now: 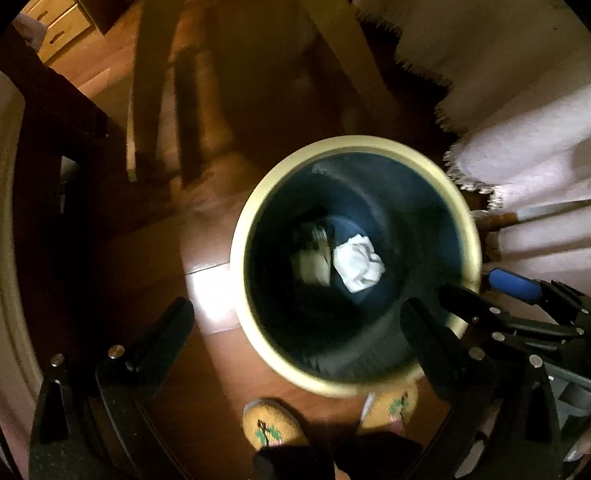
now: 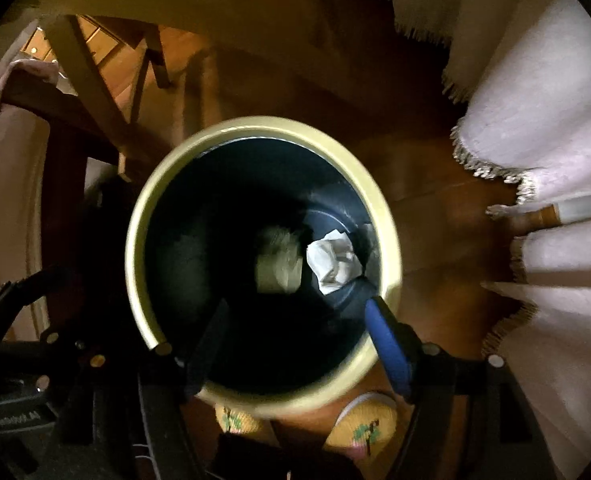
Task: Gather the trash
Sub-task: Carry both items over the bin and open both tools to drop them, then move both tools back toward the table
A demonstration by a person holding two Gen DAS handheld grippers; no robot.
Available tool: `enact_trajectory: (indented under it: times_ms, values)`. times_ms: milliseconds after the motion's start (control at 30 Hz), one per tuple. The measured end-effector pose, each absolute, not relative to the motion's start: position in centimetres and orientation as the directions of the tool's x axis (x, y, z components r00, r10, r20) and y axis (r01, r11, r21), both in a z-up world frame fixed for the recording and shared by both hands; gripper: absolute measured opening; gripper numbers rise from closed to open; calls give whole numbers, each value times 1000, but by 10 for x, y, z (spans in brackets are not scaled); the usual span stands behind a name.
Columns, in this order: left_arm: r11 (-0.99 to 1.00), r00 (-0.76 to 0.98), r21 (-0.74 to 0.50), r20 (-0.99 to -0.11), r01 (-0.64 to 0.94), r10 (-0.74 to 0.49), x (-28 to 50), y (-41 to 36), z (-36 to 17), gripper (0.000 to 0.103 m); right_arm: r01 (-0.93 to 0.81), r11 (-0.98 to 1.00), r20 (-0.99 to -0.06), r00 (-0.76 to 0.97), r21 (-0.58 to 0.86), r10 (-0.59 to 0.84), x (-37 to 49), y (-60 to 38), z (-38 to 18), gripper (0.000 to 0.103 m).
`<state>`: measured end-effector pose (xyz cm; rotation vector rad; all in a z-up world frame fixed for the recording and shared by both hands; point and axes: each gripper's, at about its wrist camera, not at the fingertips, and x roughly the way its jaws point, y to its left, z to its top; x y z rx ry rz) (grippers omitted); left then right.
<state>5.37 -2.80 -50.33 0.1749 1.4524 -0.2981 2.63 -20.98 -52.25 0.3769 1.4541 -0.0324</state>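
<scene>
A round bin with a cream rim (image 1: 251,216) (image 2: 135,232) and dark blue inside stands on the wooden floor. A crumpled white paper (image 1: 358,262) (image 2: 333,262) lies at its bottom beside a dim pale item (image 1: 311,264) (image 2: 275,272). My left gripper (image 1: 299,320) is open and empty, held above the bin's near left edge. My right gripper (image 2: 297,316) is open and empty over the bin's mouth. It also shows in the left wrist view (image 1: 483,300) at the bin's right rim, with a blue pad (image 1: 513,284).
Pale wooden furniture legs (image 1: 151,80) (image 2: 95,80) stand behind the bin. A fringed pink cloth (image 1: 535,152) (image 2: 555,120) hangs at the right. The person's yellow slippers (image 1: 273,426) (image 2: 365,426) are just in front of the bin. Wooden drawers (image 1: 61,20) are far left.
</scene>
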Motion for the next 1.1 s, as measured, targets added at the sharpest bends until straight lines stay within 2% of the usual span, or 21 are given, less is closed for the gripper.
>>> enact_trajectory:
  times_ms: [267, 633, 833, 1100]
  values:
    - [954, 115, -88, -985, 285, -125, 21, -7, -371, 102, 286, 923, -962, 164, 256, 216, -10, -204, -400, 72]
    - [955, 253, -89, -954, 282, -164, 21, 36, -159, 102, 215, 932, -922, 324, 290, 213, -35, -175, -182, 72]
    - [944, 326, -96, -924, 316, -203, 26, 46, -69, 101, 186, 926, -873, 434, 329, 223, -36, -162, -88, 72]
    - [924, 448, -108, -850, 367, -277, 31, 57, 14, 101, 145, 934, -799, 571, 325, 189, -34, -146, 2, 72]
